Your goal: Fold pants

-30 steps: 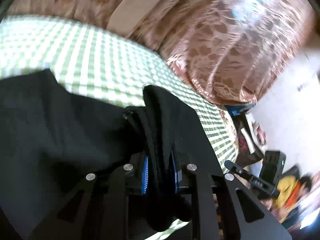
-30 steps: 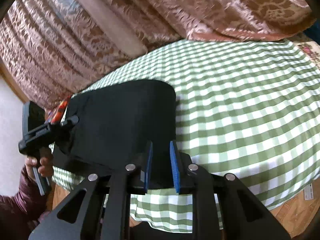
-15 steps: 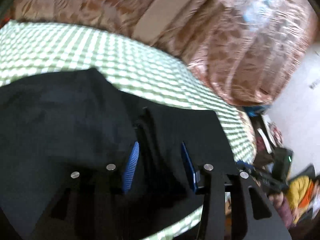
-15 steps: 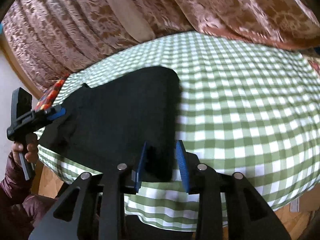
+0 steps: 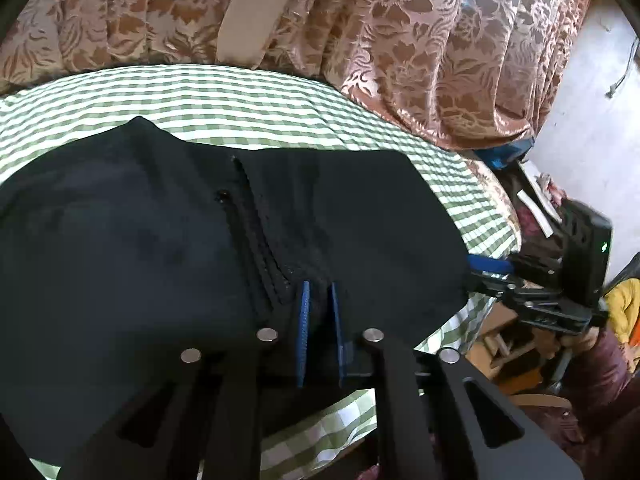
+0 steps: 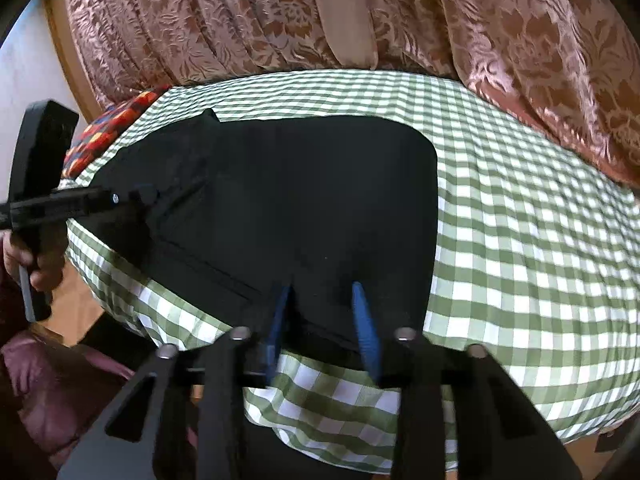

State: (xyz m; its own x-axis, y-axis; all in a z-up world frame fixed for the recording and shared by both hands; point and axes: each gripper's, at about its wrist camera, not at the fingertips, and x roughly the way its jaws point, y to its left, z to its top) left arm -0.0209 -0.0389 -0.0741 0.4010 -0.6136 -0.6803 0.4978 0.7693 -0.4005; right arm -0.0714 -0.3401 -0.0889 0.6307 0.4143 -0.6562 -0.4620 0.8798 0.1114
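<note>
The black pants lie folded and flat on the green checked tablecloth; they also fill the middle of the right wrist view. My left gripper has its blue pads close together, pinching the pants' near edge by a ribbed seam. My right gripper is open, its blue pads spread over the pants' near edge at the table front. The right gripper shows at the pants' right corner in the left wrist view. The left gripper shows at the pants' left edge in the right wrist view.
Patterned brown curtains hang right behind the table. The table's front edge drops to a wooden floor. A red patterned cloth lies at the table's far left. Clutter stands past the table's right end.
The lifted pants fold has been laid flat on the table. My left gripper opened, then closed again on the near edge. My right gripper has opened wider.
</note>
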